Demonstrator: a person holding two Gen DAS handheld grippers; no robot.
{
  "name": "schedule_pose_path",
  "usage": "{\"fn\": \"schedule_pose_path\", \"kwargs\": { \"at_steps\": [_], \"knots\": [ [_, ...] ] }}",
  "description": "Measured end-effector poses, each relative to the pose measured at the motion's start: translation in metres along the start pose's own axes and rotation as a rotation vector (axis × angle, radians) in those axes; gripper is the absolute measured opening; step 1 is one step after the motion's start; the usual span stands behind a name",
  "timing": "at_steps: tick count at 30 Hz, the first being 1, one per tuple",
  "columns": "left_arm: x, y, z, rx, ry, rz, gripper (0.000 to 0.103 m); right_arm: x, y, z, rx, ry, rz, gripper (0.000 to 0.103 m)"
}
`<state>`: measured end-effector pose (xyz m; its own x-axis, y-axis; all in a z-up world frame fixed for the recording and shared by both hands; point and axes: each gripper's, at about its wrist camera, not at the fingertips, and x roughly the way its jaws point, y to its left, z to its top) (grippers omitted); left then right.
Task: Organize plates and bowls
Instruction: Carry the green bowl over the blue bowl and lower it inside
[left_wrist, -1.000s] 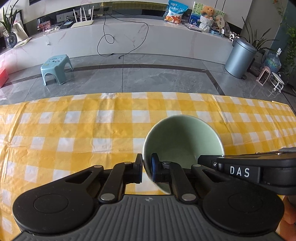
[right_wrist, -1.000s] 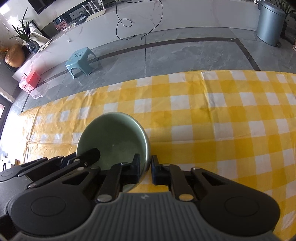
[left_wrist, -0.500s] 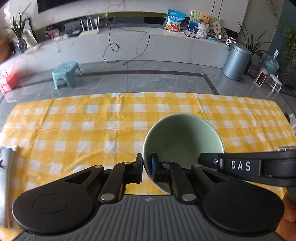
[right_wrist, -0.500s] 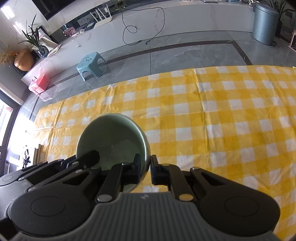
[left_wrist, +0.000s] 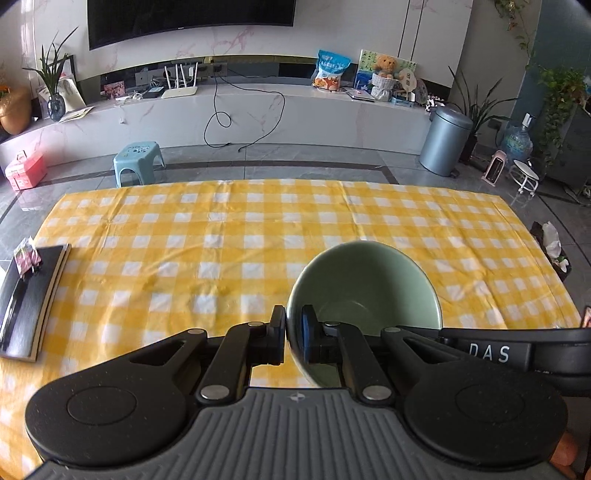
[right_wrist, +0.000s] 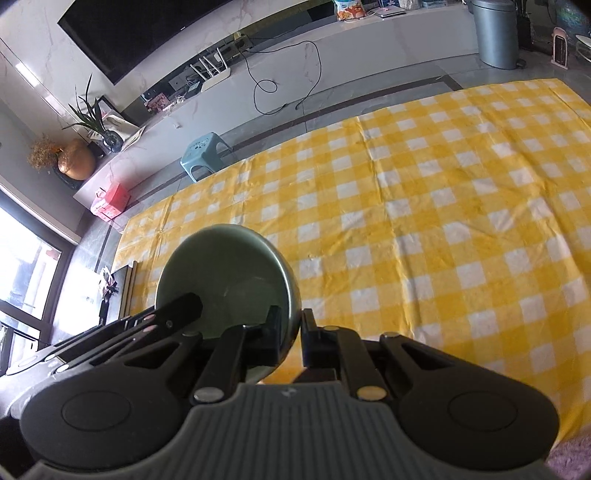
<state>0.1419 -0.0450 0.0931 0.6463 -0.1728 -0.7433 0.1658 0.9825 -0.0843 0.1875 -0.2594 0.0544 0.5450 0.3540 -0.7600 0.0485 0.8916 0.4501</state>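
Note:
A pale green bowl (left_wrist: 364, 284) is held in the air above the yellow checked tablecloth (left_wrist: 221, 240). My left gripper (left_wrist: 293, 339) is shut on the bowl's left rim, one finger inside and one outside. My right gripper (right_wrist: 291, 332) is shut on the opposite rim of the same bowl (right_wrist: 225, 269). The right gripper's body shows at the right of the left wrist view, marked DAS. The left gripper's fingers (right_wrist: 162, 317) show at the bowl's left in the right wrist view. No plates or other bowls are in view.
A black notebook with a clip (left_wrist: 31, 295) lies at the table's left edge, also in the right wrist view (right_wrist: 118, 291). A tissue box (left_wrist: 552, 247) sits beyond the right edge. Beyond the table are a blue stool (left_wrist: 138, 162) and a grey bin (left_wrist: 445, 140).
Both grippers have risen with the bowl between them, so much more of the table and room is in view. The grip on the bowl has not changed.

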Motion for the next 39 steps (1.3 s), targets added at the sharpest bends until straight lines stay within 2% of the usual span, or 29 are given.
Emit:
{"fn": "schedule_pose_path", "kwargs": {
  "at_steps": [6, 12, 18, 24, 34, 39],
  "knots": [
    [-0.016, -0.014, -0.035, -0.035, -0.011, -0.033, 0.009, -0.027, -0.021, -0.039, 0.009, 0.005, -0.005, 0.008],
    [-0.014, -0.019, -0.056, -0.063, 0.019, -0.053, 0.009, -0.035, -0.037, -0.056, -0.002, 0.036, -0.026, 0.008],
    [-0.003, -0.021, -0.073, -0.063, 0.078, -0.075, 0.009, -0.028, -0.052, -0.061, 0.005, 0.075, -0.044, 0.008],
    [0.005, -0.026, -0.081, -0.044, 0.097, -0.089, 0.008, -0.018, -0.060, -0.063, 0.001, 0.090, -0.061, 0.008],
    [0.013, -0.032, -0.087, -0.005, 0.091, -0.083, 0.008, -0.003, -0.067, -0.064, -0.003, 0.128, -0.073, 0.008],
    [0.015, -0.036, -0.087, 0.019, 0.091, -0.078, 0.008, -0.002, -0.062, -0.064, -0.049, 0.111, -0.100, 0.008]
  ]
}}
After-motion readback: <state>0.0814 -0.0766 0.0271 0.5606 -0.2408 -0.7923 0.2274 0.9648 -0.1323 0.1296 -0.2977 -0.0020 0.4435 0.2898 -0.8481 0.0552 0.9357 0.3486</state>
